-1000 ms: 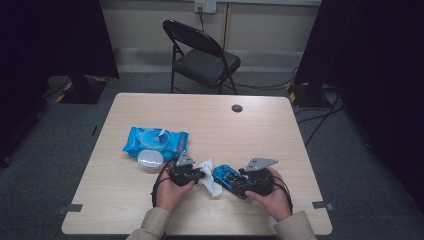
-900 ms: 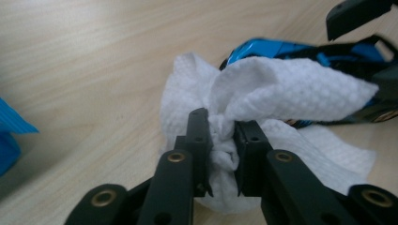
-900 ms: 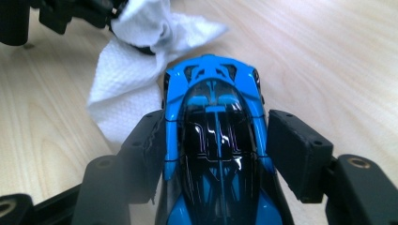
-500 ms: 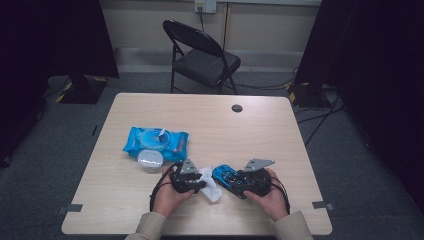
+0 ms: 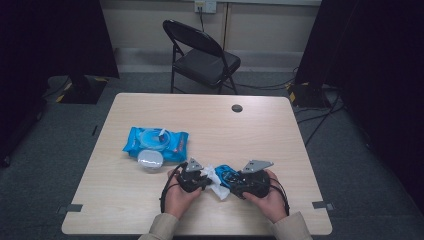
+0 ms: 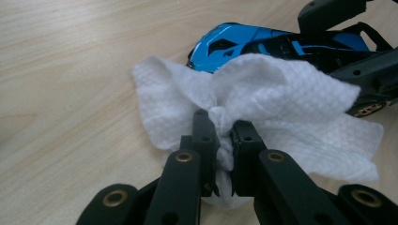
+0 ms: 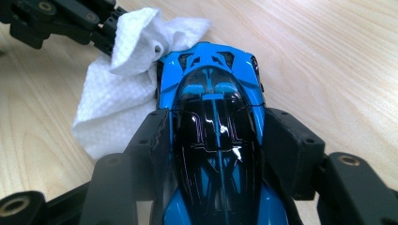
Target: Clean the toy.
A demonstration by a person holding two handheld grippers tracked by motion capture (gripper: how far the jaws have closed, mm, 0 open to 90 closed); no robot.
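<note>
Left gripper (image 6: 219,136) fingers pinching white wipe (image 6: 263,93), right gripper (image 7: 217,140) clamping toy car (image 7: 213,126) (blue-black)

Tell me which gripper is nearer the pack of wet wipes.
Left. The left gripper, shut on the white wipe, sits just below and right of the wet-wipe pack. The right gripper, clamping the blue toy car, lies farther right.
</note>
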